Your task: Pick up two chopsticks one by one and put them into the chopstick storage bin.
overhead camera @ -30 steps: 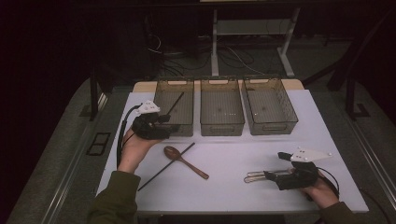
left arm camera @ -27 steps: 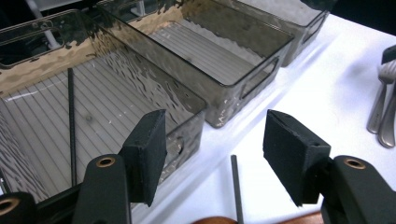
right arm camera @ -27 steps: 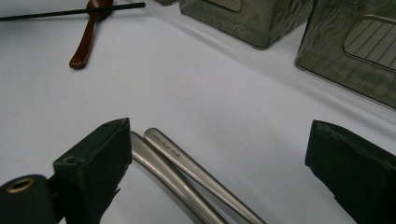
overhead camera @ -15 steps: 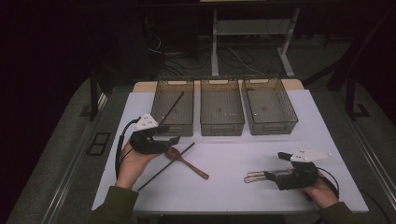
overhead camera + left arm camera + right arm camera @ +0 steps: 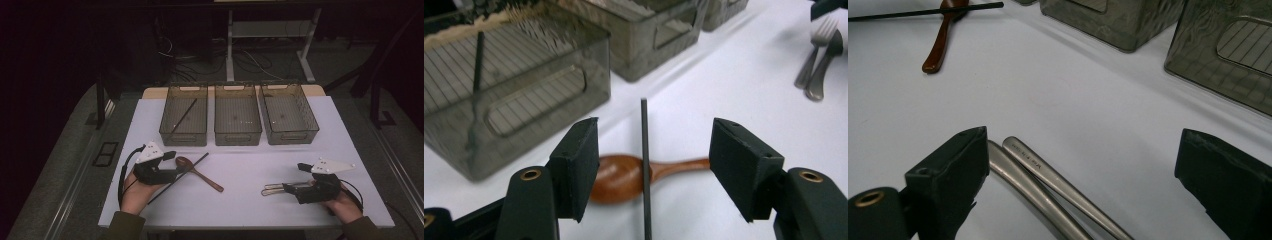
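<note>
A: Straddling the black chopstick [image 5: 644, 165], your left gripper [image 5: 172, 172] is sitting low at the table's [image 5: 250, 210] eight o'clock, its jaws having just been opening, pads clear of the stick on both sides.

B: Where is that stick lying?

A: It is crossing over the wooden spoon [image 5: 198, 173], touching its neck, just at six o'clock of the left bin [image 5: 184, 131], which is holding a second chopstick [image 5: 182, 117].

B: And your right gripper [image 5: 290, 189]?

A: It is resting at four o'clock with jaws spread wide; two steel handles [image 5: 1048, 187] are lying between them, beside one pad, ungripped.
</note>
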Available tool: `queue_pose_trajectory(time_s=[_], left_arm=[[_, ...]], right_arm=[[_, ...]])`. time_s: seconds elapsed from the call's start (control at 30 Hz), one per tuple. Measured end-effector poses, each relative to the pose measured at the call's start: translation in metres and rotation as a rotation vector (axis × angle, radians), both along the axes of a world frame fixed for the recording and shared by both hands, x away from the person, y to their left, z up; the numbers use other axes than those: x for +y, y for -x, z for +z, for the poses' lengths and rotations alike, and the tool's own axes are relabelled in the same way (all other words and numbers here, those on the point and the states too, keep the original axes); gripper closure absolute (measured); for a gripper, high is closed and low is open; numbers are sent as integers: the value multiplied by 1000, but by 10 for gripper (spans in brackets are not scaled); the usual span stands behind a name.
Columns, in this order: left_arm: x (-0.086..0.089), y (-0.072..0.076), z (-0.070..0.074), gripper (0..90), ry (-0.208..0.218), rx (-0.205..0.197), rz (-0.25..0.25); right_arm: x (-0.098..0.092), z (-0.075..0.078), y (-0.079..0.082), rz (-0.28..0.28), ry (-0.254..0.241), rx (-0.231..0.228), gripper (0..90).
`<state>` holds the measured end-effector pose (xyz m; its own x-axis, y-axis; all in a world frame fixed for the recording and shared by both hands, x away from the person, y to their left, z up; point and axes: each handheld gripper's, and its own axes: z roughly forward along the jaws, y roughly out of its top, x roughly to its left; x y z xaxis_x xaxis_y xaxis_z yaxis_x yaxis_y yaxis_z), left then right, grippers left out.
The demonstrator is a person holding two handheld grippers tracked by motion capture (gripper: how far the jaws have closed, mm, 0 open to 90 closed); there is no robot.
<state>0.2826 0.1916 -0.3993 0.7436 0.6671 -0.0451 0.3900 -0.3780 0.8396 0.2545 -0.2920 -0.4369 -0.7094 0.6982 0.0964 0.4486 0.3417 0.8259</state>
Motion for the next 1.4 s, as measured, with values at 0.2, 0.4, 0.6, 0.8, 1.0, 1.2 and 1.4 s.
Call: queue_pose_trajectory(time_s=[0.2, 0.4, 0.6, 0.8, 1.0, 1.2, 1.4], left_arm=[[5, 12, -13, 401, -11, 25, 5], [7, 23, -26, 511, -34, 38, 19], [10, 17, -35, 611, -64, 50, 17], [16, 10, -43, 695, -57, 104, 10], [11, 6, -45, 735, -75, 116, -10], [8, 2, -49, 768, -88, 133, -14], [7, -1, -52, 790, -100, 141, -17]], right_arm=[[0, 0, 0, -1, 0, 0, 67], [0, 0, 0, -1, 0, 1, 66], [1, 0, 0, 0, 3, 3, 67], [1, -1, 0, 1, 6, 1, 66], [1, -1, 0, 4, 8, 2, 66], [1, -1, -1, 5, 10, 0, 66], [1, -1, -1, 7, 13, 0, 67]])
